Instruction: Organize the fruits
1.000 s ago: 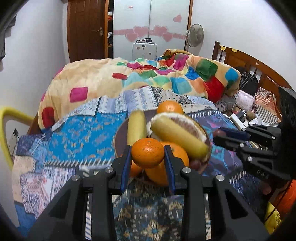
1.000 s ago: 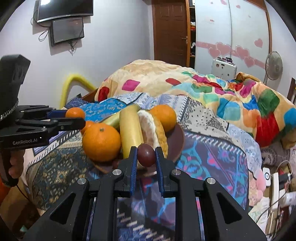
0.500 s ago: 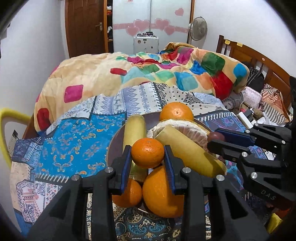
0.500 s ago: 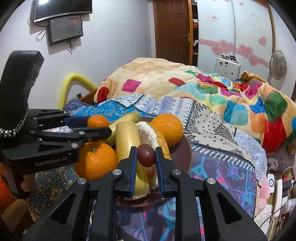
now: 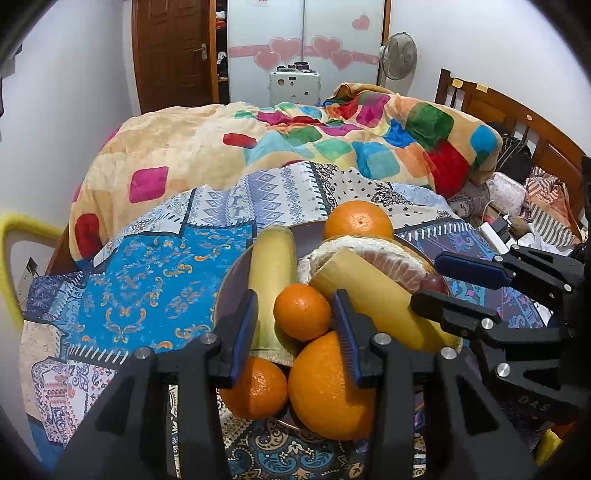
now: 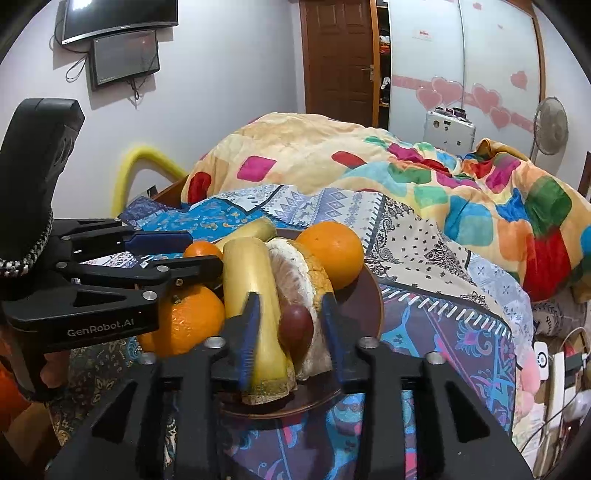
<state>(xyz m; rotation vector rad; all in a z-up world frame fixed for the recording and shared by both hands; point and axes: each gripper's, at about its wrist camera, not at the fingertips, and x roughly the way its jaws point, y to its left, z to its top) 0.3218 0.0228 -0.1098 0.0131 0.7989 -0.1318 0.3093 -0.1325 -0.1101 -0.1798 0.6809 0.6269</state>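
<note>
Having just been opened, left gripper (image 5: 298, 325) and right gripper (image 6: 288, 336) are spread off small orange (image 5: 302, 312) and grape (image 6: 295, 326), which could be rolled off the heaped plate (image 6: 371, 306).

White walls (image 5: 480, 44) enclose a bed (image 5: 140, 280) under a patchwork blanket (image 5: 295, 147). A brown door (image 5: 173, 51) stands upper left, a heart-stickered wardrobe (image 5: 303, 37) top centre, a fan (image 5: 399, 55) beside it, a wall screen (image 6: 118, 14) upper left.
</note>
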